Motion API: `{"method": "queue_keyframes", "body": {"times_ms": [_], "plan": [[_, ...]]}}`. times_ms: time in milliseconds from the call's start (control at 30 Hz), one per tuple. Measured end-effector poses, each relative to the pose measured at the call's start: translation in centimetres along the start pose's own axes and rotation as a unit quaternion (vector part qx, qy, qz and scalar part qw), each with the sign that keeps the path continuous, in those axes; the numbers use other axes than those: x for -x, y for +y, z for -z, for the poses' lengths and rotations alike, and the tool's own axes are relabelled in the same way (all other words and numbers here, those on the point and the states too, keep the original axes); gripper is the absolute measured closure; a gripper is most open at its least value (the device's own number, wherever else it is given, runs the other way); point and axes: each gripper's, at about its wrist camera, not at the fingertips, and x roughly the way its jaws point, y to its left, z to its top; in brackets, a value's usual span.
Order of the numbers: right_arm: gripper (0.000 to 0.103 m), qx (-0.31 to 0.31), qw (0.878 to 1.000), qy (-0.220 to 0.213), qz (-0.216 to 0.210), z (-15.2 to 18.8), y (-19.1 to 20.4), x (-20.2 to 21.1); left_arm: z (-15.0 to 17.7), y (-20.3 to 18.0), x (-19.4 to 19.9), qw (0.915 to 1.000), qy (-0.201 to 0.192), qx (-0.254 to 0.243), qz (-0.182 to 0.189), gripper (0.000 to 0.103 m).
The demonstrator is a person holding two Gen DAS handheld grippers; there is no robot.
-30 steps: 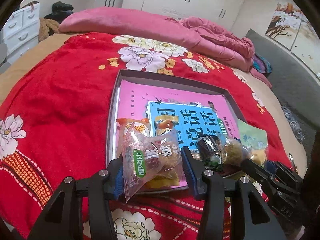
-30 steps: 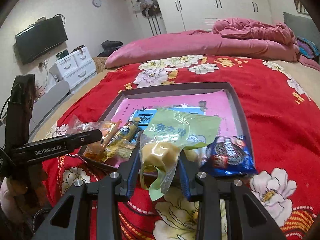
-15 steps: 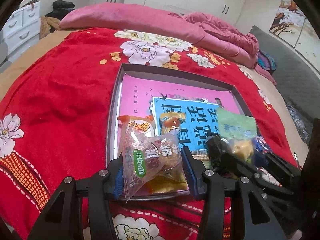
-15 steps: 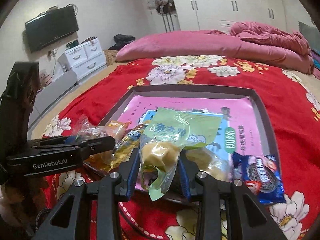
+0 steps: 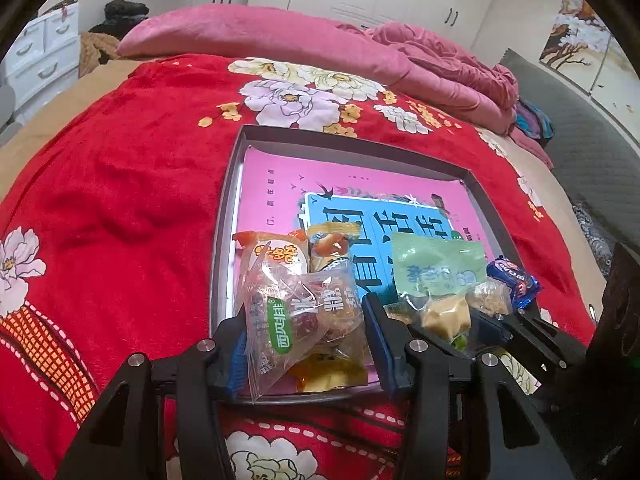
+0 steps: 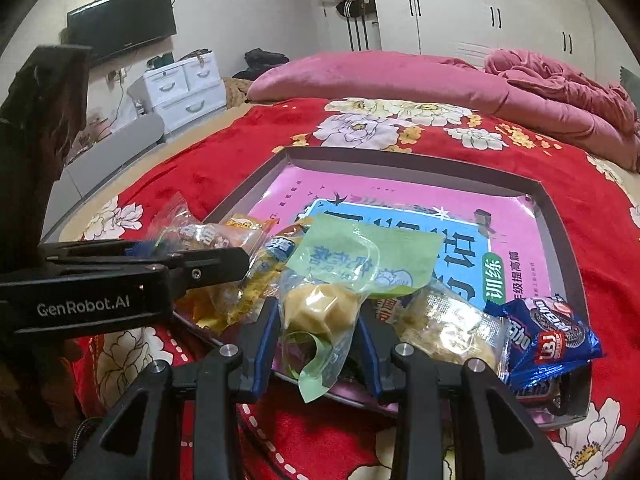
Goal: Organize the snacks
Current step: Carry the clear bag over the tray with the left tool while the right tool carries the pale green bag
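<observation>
- The left gripper [image 5: 304, 338] has its fingers [image 5: 374, 320] about half apart and pressed on the sides of a clear snack bag [image 5: 296, 312] with a green label; the right gripper [image 6: 316, 336] has its fingers [image 6: 266, 328] much closer together, clamped on a green-topped snack bag [image 6: 332, 280] with a pale yellow lump inside.
- Both bags hang over the near edge of the shallow grey tray [image 5: 232, 184], side by side, the clear one to the left.
- Change: in the second before this, the right gripper carried its green-topped bag leftwards, from near the tray's right side towards the middle, close beside the left gripper, and rolled a little. The left gripper and its bag hardly shifted.
- Neither grip widened or narrowed in that time.
- My reading: the 2 bags are being brought together over the near part of the tray, so setting them down with the other snacks looks like the step in hand; neither is released yet.
- Count, held: 2 bags, 1 per gripper.
- Count, lying in the tray: 1 orange packet [image 5: 276, 252], 1 blue cookie packet [image 6: 548, 336], 1 clear packet [image 6: 452, 324] of pale pieces, and at least 2 more yellow-toned packets, partly hidden, so I cannot give a firm total.
- Under them: 1 pink book [image 5: 280, 184] with 1 blue panel [image 5: 360, 224].
- Around: 1 red floral blanket [image 5: 120, 200], 1 pink quilt [image 5: 280, 36].
</observation>
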Motion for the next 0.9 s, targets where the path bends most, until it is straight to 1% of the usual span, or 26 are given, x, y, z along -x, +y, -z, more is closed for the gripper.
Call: {"method": "queue_keyframes", "body": {"times_ms": [300,367,433,633,667,700,900], "plan": [[0.064,0.001,1.0,-0.004,0.006,0.1,0.0,0.3,0.1,-0.1,0.0,1.0,0.003,-0.003,0.0,0.051],[0.059,0.001,1.0,-0.006,0.008,0.1,0.0,0.5,0.1,-0.2,-0.1,1.0,0.004,-0.004,0.0,0.051],[0.056,0.001,1.0,-0.009,0.009,0.1,0.0,0.7,0.0,-0.3,-0.2,1.0,0.005,-0.005,-0.001,0.051],[0.052,0.0,1.0,-0.013,0.013,0.1,-0.1,1.2,-0.1,-0.6,-0.2,0.9999,0.007,-0.008,-0.001,0.051],[0.049,0.0,1.0,-0.013,0.015,0.1,-0.2,1.3,-0.1,-0.6,-0.2,0.9999,0.008,-0.009,-0.001,0.051],[0.048,-0.001,1.0,-0.014,0.019,0.1,-0.2,1.5,-0.1,-0.7,-0.3,0.9999,0.008,-0.01,-0.002,0.051],[0.047,-0.011,0.999,-0.021,0.023,0.3,-1.1,2.6,-0.2,-1.0,-0.3,0.9999,0.009,-0.011,-0.002,0.051]]}}
